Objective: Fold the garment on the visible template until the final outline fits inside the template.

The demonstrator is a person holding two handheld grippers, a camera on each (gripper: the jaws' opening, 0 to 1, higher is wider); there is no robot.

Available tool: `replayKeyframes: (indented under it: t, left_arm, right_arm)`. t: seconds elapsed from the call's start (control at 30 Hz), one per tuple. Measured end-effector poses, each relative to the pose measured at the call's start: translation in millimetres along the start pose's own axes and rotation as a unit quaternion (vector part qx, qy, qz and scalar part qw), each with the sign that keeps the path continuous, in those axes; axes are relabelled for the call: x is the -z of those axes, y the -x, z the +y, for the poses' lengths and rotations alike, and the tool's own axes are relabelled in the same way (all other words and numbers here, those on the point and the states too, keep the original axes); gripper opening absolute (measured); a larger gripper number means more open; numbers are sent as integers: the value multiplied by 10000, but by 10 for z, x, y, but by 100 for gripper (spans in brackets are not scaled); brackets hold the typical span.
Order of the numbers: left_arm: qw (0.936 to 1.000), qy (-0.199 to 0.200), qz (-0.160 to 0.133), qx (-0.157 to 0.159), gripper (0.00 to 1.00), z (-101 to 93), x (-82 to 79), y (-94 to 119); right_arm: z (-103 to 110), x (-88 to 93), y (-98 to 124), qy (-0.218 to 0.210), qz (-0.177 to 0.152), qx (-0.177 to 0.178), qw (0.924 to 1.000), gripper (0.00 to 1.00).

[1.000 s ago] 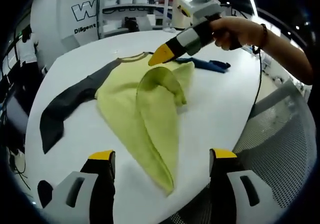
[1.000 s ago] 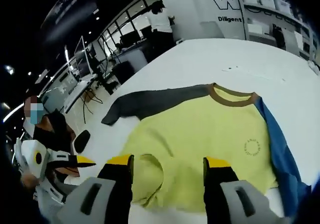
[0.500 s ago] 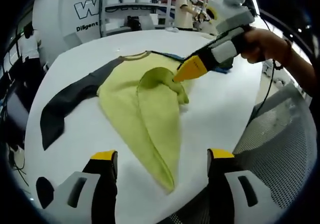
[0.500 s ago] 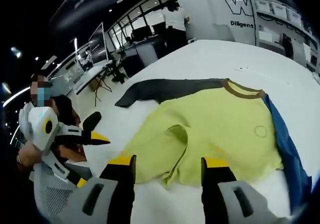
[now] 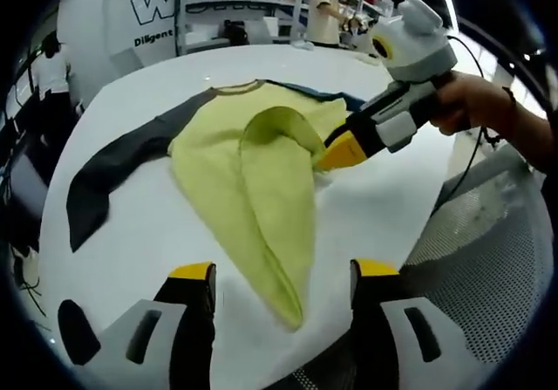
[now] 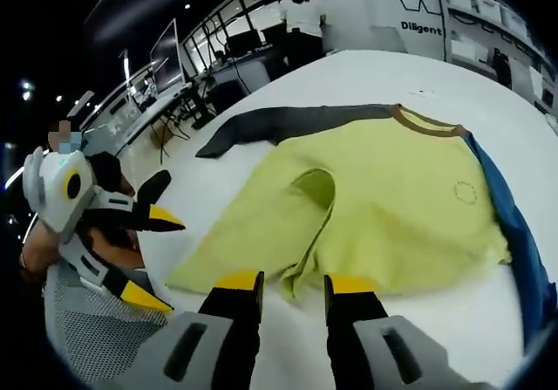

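Right gripper (image 6: 292, 283) nearly closed at the shirt (image 5: 253, 181) fold; left gripper (image 5: 281, 270) open, empty — pinch both layers before lifting.

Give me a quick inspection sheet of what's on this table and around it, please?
Surface: white table, mostly bare.
Job's things: yellow shirt lying rumpled, its hem folded up into a loop; dark grey sleeve stretched out flat; blue sleeve on the other side. Template: nothing seen.
Clutter: nothing seen.
Grippers: left gripper open, hovering at the shirt's near corner; right gripper narrowly open, tips at the shirt's edge.
Cables: a dark cable trailing from the right gripper.
Surroundings: mesh chair, shelving with bins, people standing at desks.
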State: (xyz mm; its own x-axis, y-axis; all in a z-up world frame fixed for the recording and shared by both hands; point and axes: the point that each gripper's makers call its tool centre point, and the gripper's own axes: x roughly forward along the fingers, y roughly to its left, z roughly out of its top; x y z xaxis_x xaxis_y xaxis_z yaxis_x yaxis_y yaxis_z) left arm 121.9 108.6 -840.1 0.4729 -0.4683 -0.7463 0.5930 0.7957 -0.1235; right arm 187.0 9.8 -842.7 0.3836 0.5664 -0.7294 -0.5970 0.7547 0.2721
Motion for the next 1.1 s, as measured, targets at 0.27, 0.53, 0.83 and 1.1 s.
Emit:
replayKeyframes:
  t: [0.27,0.53,0.83,1.1]
  left_arm:
    - [9991,148,358,165,35,-67,149,-28]
    - [9976,50,660,177,24,-92,265,-46]
    - [9966,-67,802,155,7,-92,302,-43]
    - [9963,126,832,192,0,-83,310,-16]
  right_arm:
    - [-5,54,-48,34,87,18,10000,5]
    - [-68,77,-12,-8,59,10,10000,0]
    - [-117,79,105,209,123,-81,9997,0]
    - [-172,125,308,607,146,-2,9981,0]
